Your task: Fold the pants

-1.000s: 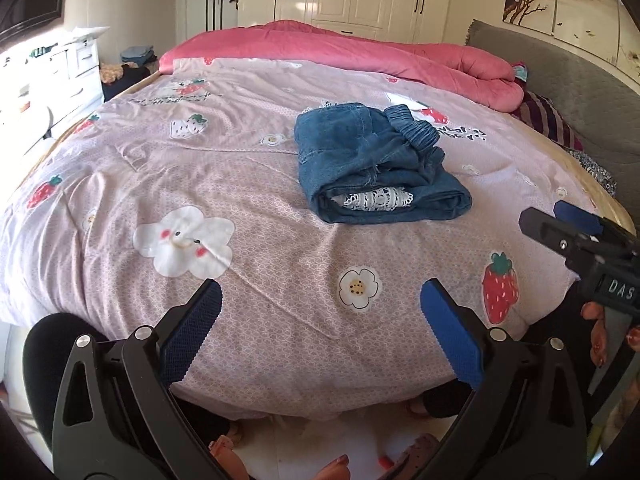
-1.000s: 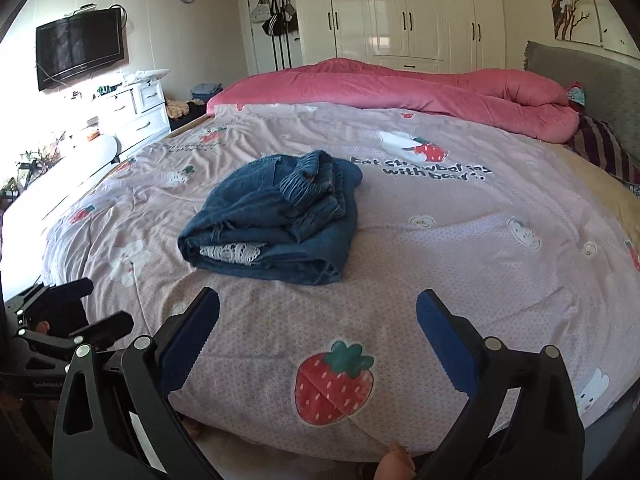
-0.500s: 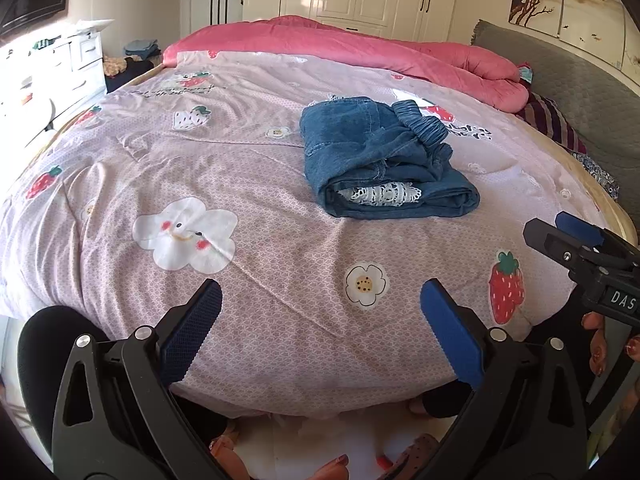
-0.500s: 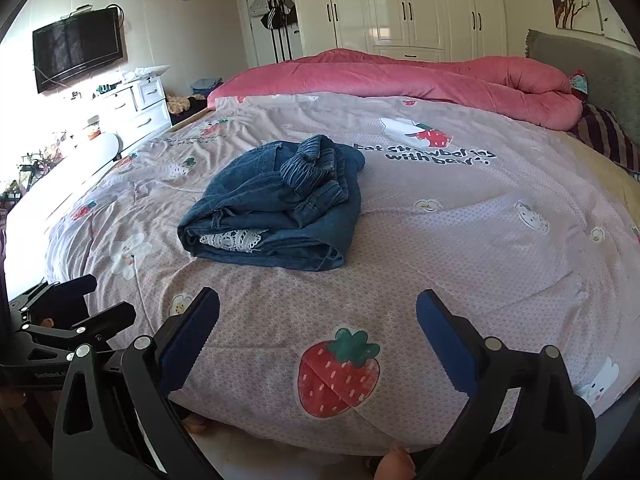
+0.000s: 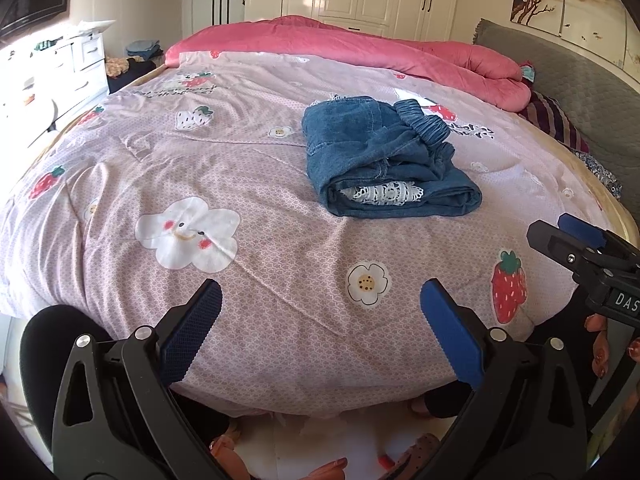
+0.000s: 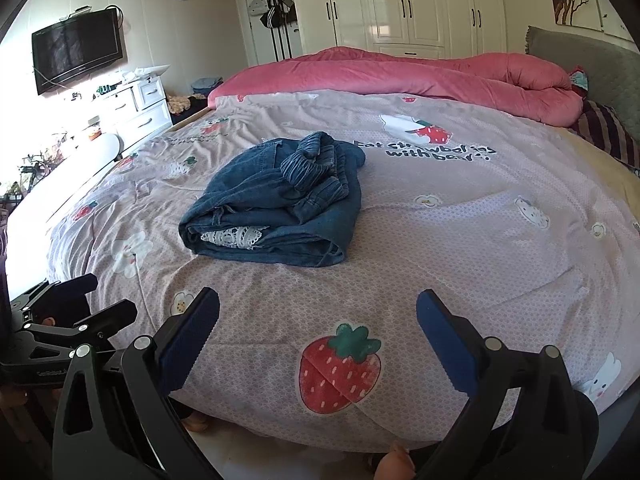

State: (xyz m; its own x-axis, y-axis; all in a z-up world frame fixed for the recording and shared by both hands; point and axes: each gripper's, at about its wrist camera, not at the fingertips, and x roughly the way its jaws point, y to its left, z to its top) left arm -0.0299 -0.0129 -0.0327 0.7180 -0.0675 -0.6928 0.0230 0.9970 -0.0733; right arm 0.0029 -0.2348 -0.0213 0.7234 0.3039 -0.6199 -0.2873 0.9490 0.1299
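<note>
Jeans (image 5: 384, 160) lie folded in a compact bundle on the bed (image 5: 260, 184), on the pink printed cover, toward the middle and well in from the near edge. Elastic waistband (image 5: 424, 120) bunched on top at the far side. White lace trim (image 5: 384, 194) shows in the open fold at the near end of the bundle. From the right wrist view the bundle (image 6: 280, 204) sits left of centre, lace (image 6: 236, 236) facing the near-left edge.

Left gripper (image 5: 320, 312) hangs over the near edge of the bed, fingers spread wide, blue pads (image 5: 192, 336) bare, nothing between them. Well apart from the jeans.

Right gripper (image 6: 318, 320) likewise over the near edge, fingers spread wide, pads (image 6: 188, 336) holding nothing. Strawberry print (image 6: 340, 368) lies between its fingers on the cover. Also well short of the jeans.

Each gripper shows in the other's view: the right one at the right margin of the left view (image 5: 580, 252), the left one at the left margin of the right view (image 6: 64, 320).

Rolled pink quilt (image 6: 400, 76) along the far edge of the bed. White wardrobe (image 6: 400, 4) behind it. TV (image 6: 76, 54) on the left wall above a white dresser (image 6: 136, 108).
</note>
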